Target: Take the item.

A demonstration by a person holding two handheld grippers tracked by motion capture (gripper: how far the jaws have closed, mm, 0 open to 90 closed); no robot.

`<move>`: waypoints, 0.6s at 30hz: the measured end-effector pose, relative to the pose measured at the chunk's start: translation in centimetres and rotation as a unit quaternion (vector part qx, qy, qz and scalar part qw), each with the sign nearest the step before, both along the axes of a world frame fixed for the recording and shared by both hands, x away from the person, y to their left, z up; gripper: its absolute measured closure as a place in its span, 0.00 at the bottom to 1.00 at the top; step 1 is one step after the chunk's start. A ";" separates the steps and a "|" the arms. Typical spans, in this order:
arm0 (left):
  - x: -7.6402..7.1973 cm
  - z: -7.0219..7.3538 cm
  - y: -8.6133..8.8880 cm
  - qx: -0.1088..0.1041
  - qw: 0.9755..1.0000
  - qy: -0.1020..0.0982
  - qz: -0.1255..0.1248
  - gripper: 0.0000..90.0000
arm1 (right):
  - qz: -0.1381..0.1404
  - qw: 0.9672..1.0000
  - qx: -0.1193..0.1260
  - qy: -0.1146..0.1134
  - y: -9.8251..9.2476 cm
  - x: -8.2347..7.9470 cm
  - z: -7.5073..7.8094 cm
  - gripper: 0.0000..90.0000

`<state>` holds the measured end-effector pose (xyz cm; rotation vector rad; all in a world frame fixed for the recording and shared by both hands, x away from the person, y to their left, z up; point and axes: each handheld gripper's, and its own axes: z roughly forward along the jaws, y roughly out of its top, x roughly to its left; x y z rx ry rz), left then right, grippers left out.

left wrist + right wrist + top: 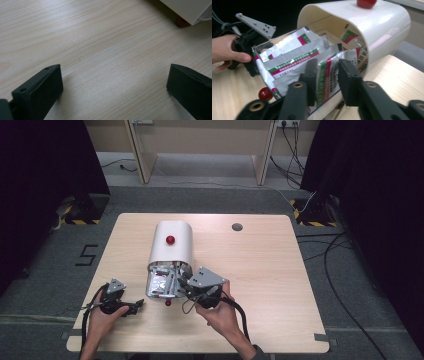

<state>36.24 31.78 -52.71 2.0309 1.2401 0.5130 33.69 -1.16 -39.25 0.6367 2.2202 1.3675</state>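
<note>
A white rounded container with a red knob on top [170,242] lies toward the middle of the pale wooden table [260,270], its open mouth facing the near edge, where a pulled-out tray of silver foil sachets with green and red stripes [162,284] projects. The right gripper [327,72] has its two black jaws set either side of one upright foil sachet [325,77] at the front of the tray; they look closed or nearly closed on it, though whether they truly pinch it I cannot tell. The left gripper [113,82] hangs over bare wood near the near-left corner, jaws wide apart and holding nothing, with a small red knob [182,22] under the container's edge just ahead. The step in hand seems to be drawing a sachet out; next calls for a firm pinch and a straight pull toward the near edge, without dragging neighbouring sachets along.
</note>
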 end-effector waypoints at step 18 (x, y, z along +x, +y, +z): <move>0.0 0.0 0.0 0.000 1.000 0.000 0.000 0.00 | 0.038 0.998 0.031 -0.030 -1.0 -1.2 1.4 0.98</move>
